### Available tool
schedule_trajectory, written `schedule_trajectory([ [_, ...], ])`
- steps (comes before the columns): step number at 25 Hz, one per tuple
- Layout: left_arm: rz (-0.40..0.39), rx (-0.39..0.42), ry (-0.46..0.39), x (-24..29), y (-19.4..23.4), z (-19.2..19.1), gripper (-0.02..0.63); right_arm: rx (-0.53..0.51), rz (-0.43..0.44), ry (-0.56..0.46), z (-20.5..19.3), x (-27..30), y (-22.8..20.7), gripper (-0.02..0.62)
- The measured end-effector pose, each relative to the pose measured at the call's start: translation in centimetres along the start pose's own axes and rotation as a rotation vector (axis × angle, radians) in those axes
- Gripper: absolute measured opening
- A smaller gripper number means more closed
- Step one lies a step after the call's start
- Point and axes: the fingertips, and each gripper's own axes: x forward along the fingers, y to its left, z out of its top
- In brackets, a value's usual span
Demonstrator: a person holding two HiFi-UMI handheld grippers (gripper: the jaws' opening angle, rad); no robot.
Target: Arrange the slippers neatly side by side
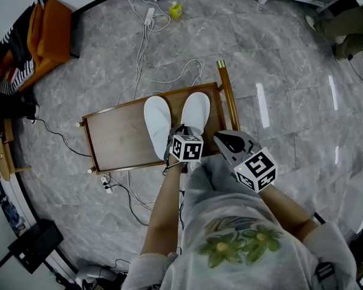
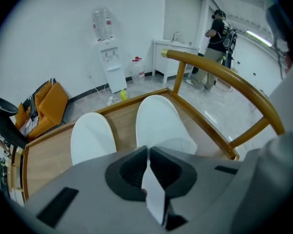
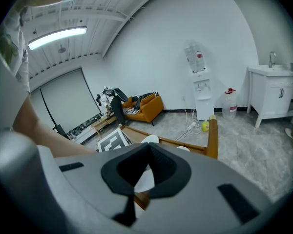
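Two white slippers lie side by side on a low wooden bench (image 1: 115,135), toes pointing away from me: the left slipper (image 1: 157,122) (image 2: 90,135) and the right slipper (image 1: 196,110) (image 2: 158,123). My left gripper (image 1: 181,132) (image 2: 149,152) points steeply down at the right slipper's heel and is shut on a thin white edge of it. My right gripper (image 1: 221,136) (image 3: 147,147) hangs just right of the bench's near corner. Its tips meet and hold nothing. The slippers' heels are hidden behind the left gripper's marker cube.
A curved wooden rail (image 1: 227,92) (image 2: 224,79) runs along the bench's right side. Cables (image 1: 148,47) and a small yellow object (image 1: 176,9) lie on the grey tiled floor beyond. An orange chair (image 1: 48,32) stands far left. A person (image 2: 217,38) stands by a white cabinet.
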Motion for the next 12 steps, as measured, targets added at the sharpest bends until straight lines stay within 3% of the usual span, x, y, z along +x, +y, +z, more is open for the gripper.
schedule_trajectory([
  [12, 0.027, -0.242, -0.015, -0.8, 2.9, -1.1, 0.032, -0.019, 0.027, 0.009, 0.1, 0.3, 0.8, 0.006],
])
